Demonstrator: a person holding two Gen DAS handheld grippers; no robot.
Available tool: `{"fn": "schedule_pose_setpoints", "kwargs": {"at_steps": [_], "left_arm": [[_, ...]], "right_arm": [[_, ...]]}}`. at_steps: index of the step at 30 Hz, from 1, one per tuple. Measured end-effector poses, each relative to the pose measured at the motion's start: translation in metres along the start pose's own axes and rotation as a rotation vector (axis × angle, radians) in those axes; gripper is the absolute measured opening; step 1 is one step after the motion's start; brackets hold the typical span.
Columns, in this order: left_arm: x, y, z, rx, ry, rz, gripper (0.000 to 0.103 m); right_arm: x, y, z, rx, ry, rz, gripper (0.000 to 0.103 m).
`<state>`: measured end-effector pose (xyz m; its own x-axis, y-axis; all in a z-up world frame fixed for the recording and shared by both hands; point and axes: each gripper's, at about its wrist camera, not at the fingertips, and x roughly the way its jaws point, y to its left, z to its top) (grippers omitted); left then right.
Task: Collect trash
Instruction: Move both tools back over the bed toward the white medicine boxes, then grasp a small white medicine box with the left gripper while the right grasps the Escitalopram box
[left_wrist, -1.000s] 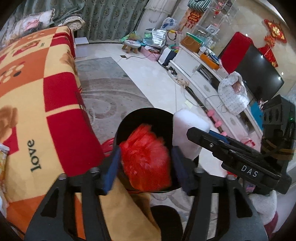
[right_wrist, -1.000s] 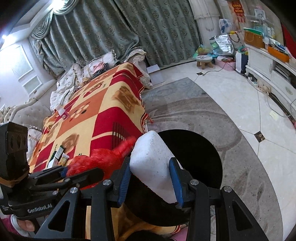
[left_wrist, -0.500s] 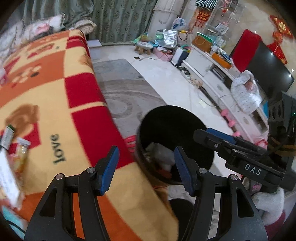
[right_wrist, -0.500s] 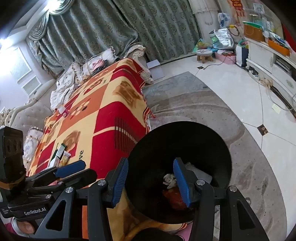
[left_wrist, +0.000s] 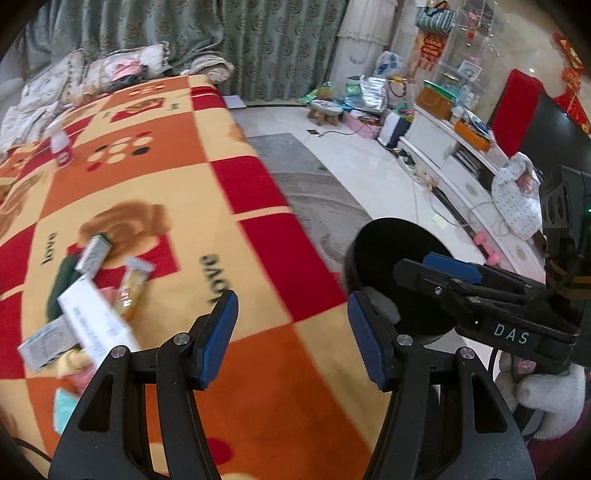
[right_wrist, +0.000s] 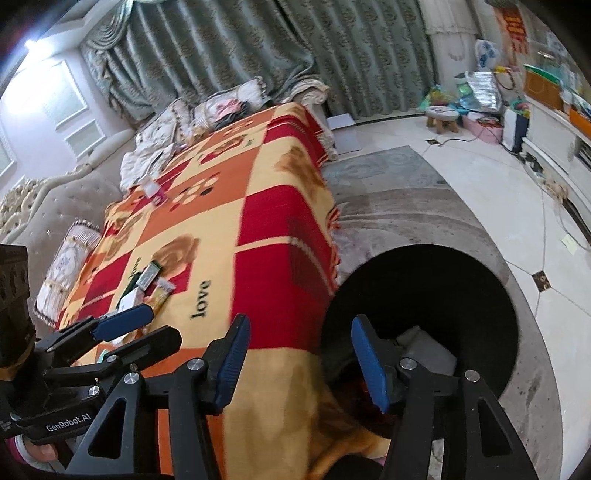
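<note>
A black round trash bin (right_wrist: 436, 280) stands on the rug by the blanket's edge; white and red trash (right_wrist: 424, 345) lies inside. It also shows in the left wrist view (left_wrist: 391, 254). My left gripper (left_wrist: 291, 328) is open and empty over the blanket. My right gripper (right_wrist: 299, 354) is open and empty at the bin's rim; it also shows in the left wrist view (left_wrist: 450, 273). A pile of wrappers and small boxes (left_wrist: 88, 291) lies on the blanket, left of the left gripper, and shows in the right wrist view (right_wrist: 147, 284).
A red, orange and yellow checked blanket (left_wrist: 155, 177) covers the surface. A small white bottle (left_wrist: 61, 147) stands far back on it. Pillows (right_wrist: 221, 107) lie at the far end. A grey rug (right_wrist: 388, 192), tiled floor and a white TV cabinet (left_wrist: 450, 155) lie to the right.
Both grippers opened and dropped the red fluffy piece and the white piece into the bin. The left gripper then swung left over the blanket toward the wrapper pile.
</note>
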<state>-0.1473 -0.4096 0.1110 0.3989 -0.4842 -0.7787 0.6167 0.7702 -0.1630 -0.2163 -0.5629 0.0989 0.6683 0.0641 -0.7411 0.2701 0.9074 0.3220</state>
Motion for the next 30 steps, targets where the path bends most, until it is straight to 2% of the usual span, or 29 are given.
{"fn": "schedule_pose_setpoints", "kwargs": {"at_steps": [8, 18, 25, 30], "left_arm": [[-0.032, 0.06, -0.018, -0.051, -0.021, 0.086, 0.06], [-0.068, 0.166, -0.039, -0.172, -0.029, 0.185, 0.06], [-0.055, 0.219, -0.048, -0.205, 0.035, 0.139, 0.06], [-0.035, 0.222, -0.046, -0.16, 0.075, 0.072, 0.06]], "right_arm": [[0.027, 0.053, -0.002, -0.076, 0.051, 0.069, 0.056], [0.069, 0.14, -0.006, -0.22, 0.136, 0.188, 0.056], [0.099, 0.194, -0.005, -0.347, 0.185, 0.233, 0.056], [0.109, 0.202, -0.003, -0.349, 0.204, 0.237, 0.056]]}}
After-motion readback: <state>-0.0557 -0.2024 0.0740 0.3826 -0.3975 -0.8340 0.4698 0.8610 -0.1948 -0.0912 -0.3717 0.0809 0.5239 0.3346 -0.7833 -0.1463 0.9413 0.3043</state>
